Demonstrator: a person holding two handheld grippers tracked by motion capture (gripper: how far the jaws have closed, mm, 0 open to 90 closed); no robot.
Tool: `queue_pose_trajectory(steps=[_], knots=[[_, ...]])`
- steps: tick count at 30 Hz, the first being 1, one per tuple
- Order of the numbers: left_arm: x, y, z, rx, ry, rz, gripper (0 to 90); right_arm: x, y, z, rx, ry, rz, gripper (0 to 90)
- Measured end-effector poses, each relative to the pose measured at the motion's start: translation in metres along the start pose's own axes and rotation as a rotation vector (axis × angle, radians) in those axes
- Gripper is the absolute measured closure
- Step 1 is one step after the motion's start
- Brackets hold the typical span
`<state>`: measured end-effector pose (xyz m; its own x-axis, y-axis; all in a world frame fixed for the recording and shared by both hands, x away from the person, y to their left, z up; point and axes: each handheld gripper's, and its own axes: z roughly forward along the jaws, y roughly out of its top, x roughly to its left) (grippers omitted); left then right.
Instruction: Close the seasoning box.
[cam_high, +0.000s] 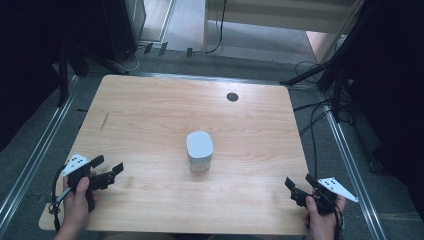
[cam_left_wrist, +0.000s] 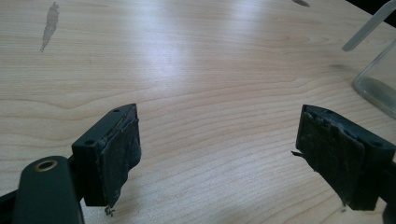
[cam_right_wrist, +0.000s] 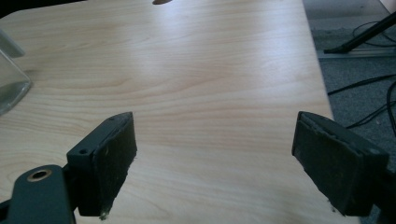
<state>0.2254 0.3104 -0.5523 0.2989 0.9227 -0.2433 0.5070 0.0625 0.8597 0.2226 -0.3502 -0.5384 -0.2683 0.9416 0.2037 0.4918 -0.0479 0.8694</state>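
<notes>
Two hands come in at the bottom edge of the high view, each holding a black two-jaw gripper over a light wooden table (cam_high: 150, 115). At the lower left of the frame, the left gripper (cam_high: 109, 167) sits above the table's near left corner, with a grey three-cornered plate on top and a dark cable looping down beside the hand. Its jaws stand wide apart and hold nothing. At the lower right of the frame, the right gripper (cam_high: 298, 181) sits above the table's near right corner, also topped by a grey plate. Its jaws are likewise spread wide and hold nothing.

Near the middle of the frame, slightly below centre, a clear container with a white lid (cam_high: 199, 150) stands upright on the wood. It is well apart from both grippers and lies roughly between them, farther up the table.

From the left gripper view, two black padded jaws rise from the bottom corners with bare wood grain between them. Part of the container's clear wall (cam_left_wrist: 377, 84) shows at the right edge of that frame, and a grey smudge (cam_left_wrist: 49, 24) marks the wood at the upper left.

From the right gripper view, the jaws again stand far apart over bare wood. A piece of clear glass-like wall (cam_right_wrist: 10, 83) shows at the left edge, and grey floor with black cables (cam_right_wrist: 369, 84) lies past the table's edge at the right.

A small dark round hole (cam_high: 232, 97) sits in the tabletop toward the upper middle of the high view.
</notes>
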Motion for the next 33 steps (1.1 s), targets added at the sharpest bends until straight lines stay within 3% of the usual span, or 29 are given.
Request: queue_pose_trajectory(steps=[9, 18, 21, 22, 23, 24, 26, 33], knots=[[-0.001, 0.001, 0.002, 0.014, 0.010, 0.006, 13.9, -0.016, -0.015, -0.018, -0.002, -0.019, -0.015, 14.7], [0.001, 0.001, 0.001, -0.004, 0.002, -0.003, 13.9, -0.019, -0.019, -0.026, -0.003, -0.035, 0.024, 15.6], [0.001, 0.001, 0.001, -0.002, -0.005, -0.006, 13.9, -0.016, -0.029, -0.021, 0.069, -0.053, -0.036, 15.0], [0.001, 0.001, 0.001, -0.002, -0.006, -0.004, 13.9, -0.014, -0.031, -0.023, 0.047, -0.059, -0.045, 16.0], [0.001, 0.001, 0.000, -0.002, -0.007, -0.004, 13.9, -0.012, -0.031, -0.026, 0.009, -0.072, -0.043, 18.0], [0.001, 0.000, 0.000, -0.004, -0.007, -0.005, 13.9, -0.013, -0.030, -0.026, 0.008, -0.074, -0.036, 17.9], [0.001, 0.001, 0.000, -0.001, -0.007, -0.006, 13.9, -0.015, -0.029, -0.022, 0.057, -0.066, -0.015, 16.5], [0.001, 0.001, 0.001, 0.001, -0.006, -0.010, 13.9, -0.019, -0.029, -0.021, 0.064, -0.056, 0.007, 16.1]])
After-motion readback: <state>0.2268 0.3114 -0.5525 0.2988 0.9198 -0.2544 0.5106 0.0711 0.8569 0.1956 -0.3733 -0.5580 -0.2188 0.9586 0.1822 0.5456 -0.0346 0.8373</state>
